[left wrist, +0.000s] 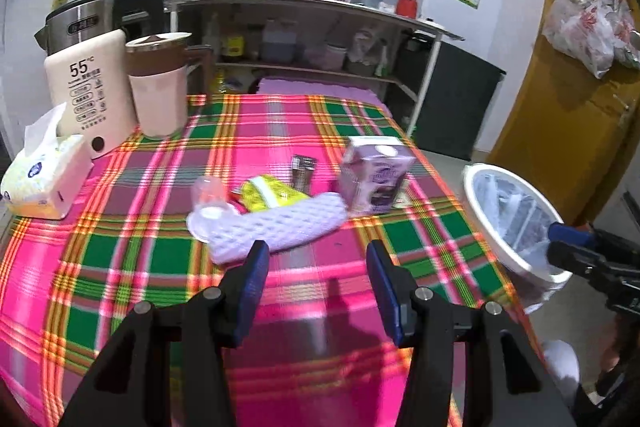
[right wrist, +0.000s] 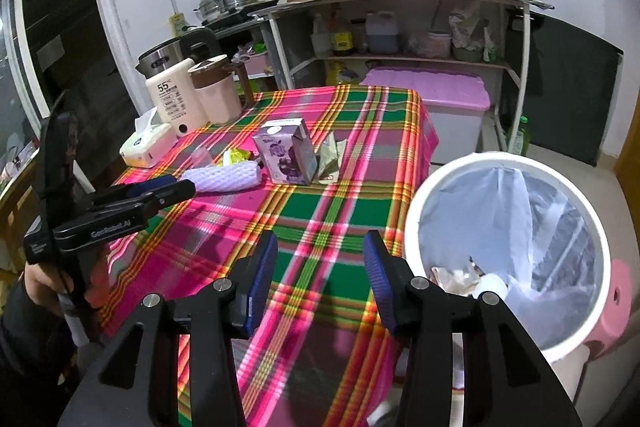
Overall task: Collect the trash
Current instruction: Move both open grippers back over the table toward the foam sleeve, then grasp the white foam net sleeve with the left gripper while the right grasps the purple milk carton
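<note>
Ahead of the spread, empty left gripper (left wrist: 316, 267), a white foam net (left wrist: 276, 225) lies on the plaid tablecloth (left wrist: 120, 267) beside a purple carton (left wrist: 374, 175). Likewise spread and empty, the right gripper (right wrist: 320, 259) hangs near the white bin (right wrist: 416, 211), its clear liner holding crumpled scraps.
</note>
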